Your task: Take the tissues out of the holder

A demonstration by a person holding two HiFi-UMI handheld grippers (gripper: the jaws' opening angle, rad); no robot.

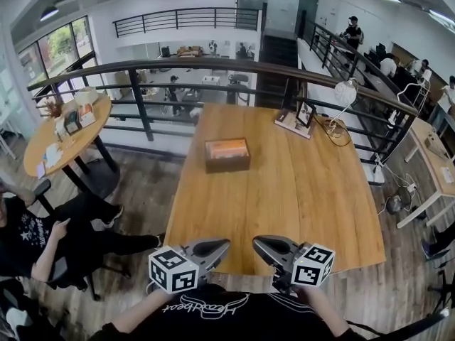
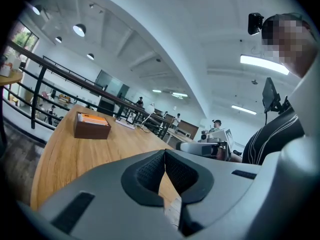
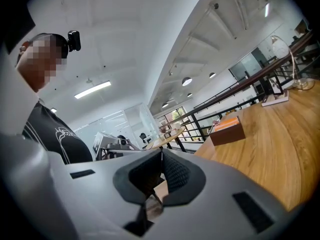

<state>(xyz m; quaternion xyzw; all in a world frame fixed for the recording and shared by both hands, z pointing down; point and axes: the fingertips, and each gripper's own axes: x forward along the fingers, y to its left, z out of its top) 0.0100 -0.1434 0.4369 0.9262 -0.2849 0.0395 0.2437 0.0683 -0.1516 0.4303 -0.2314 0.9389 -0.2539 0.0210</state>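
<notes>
A brown wooden tissue holder (image 1: 227,155) with an orange-topped pack in it stands on the long wooden table (image 1: 284,197), left of centre and toward the far half. It also shows in the left gripper view as the holder (image 2: 91,125), and in the right gripper view as the holder (image 3: 227,130). My left gripper (image 1: 225,245) and right gripper (image 1: 257,242) hover over the table's near edge. Their tips point at each other, a short gap apart, far from the holder. The left gripper (image 2: 165,155) is shut with nothing in it. The right gripper (image 3: 161,155) is shut and empty too.
At the table's far end stand a white desk lamp (image 1: 345,93) and a small framed stand (image 1: 299,119). A black railing (image 1: 178,66) runs behind the table. A round table (image 1: 67,130) with clutter and a seated person (image 1: 43,233) are at the left.
</notes>
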